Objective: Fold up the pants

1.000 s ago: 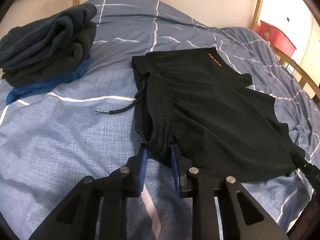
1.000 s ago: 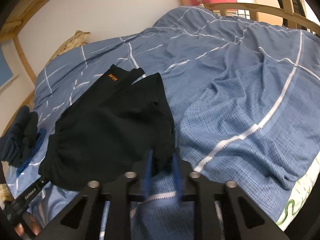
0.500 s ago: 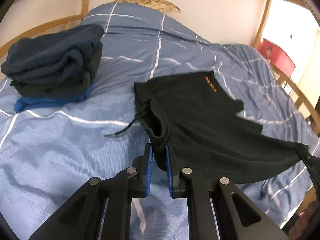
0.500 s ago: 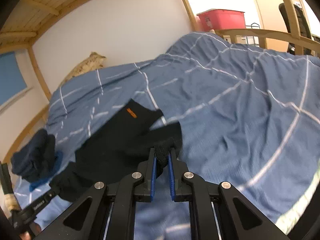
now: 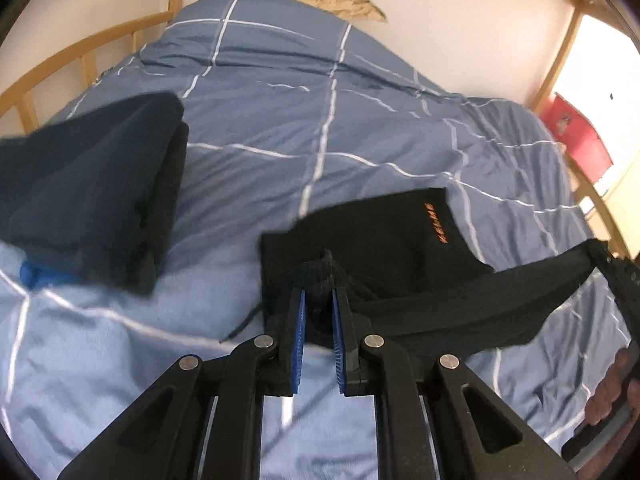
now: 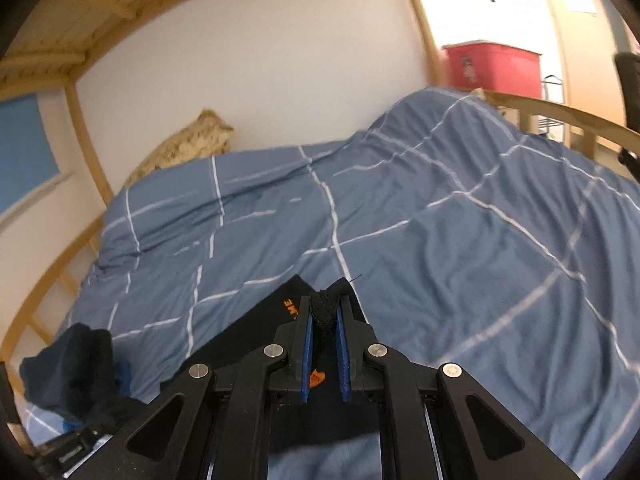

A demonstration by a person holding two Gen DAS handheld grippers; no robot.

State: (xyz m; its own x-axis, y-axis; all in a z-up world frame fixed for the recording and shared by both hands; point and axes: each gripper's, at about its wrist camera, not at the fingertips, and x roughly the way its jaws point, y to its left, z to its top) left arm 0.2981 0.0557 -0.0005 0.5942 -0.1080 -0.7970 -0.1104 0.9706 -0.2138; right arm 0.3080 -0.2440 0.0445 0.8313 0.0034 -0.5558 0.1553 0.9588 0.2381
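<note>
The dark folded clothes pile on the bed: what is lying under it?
Under the dark folded pile a bright blue cloth sticks out at its near edge, lying on the blue checked duvet. How far the cloth extends underneath is covered.

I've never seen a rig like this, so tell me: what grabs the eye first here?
A pair of black shorts with orange lettering hangs stretched above the blue checked duvet, pinched at one end by the left gripper and at the other by the right gripper. At the left of the bed sits a stack of folded dark navy clothes.
</note>
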